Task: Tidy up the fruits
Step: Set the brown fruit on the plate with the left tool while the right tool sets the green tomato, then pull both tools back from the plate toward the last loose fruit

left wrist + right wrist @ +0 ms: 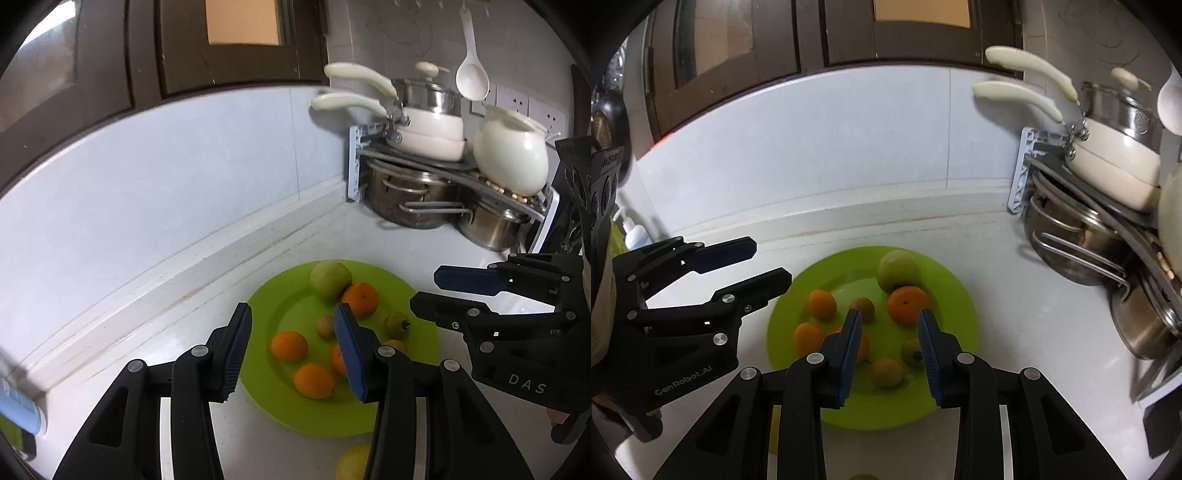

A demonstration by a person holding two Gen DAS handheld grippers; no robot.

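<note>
Left wrist view: left tongs (pixel 291 350) apart, empty, above green plate (pixel 391 417) of fruits (pixel 289 346); bare desk (pixel 177 343) leftward to wall edge.
Right wrist view: right tongs (pixel 889 357) parted, nothing between; pot rack (pixel 1082 236) crowds right.

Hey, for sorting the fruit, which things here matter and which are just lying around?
Job: plate, oranges, green fruit, brown fruits, yellow fruit off the plate.
Lying about: pots, pans, jug, spoon, soap bottle.
</note>
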